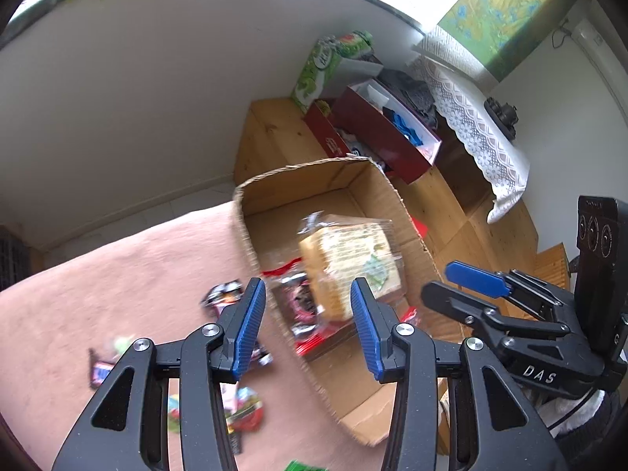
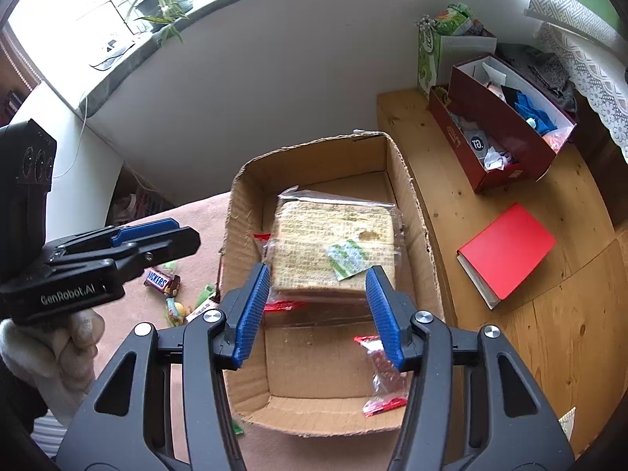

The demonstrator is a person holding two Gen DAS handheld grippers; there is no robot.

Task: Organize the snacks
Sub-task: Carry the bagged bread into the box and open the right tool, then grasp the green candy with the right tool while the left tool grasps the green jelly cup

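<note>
With both the left tongs (image 1: 308, 327) and right tongs (image 2: 318, 316) gaping empty, the wafer pack (image 2: 333, 251) already lies in the cardboard box (image 2: 420, 235), while the Snickers bar (image 2: 161, 280) and other sweets wait outside on the pink cloth (image 1: 117, 267).

The cardboard box (image 2: 408, 212) is open-topped with ragged-cut walls and sits partly on the pink cloth (image 2: 196, 212). Inside, a clear-wrapped block of wafers (image 2: 333, 247) with a green-and-white label lies flat against the far half of the floor. A red-and-clear wrapper (image 2: 382, 376) lies in the near right corner. On the cloth, beside the box's left wall, lie a Snickers bar (image 2: 161, 280) and several small, colourful sweets (image 2: 188, 306).
</note>
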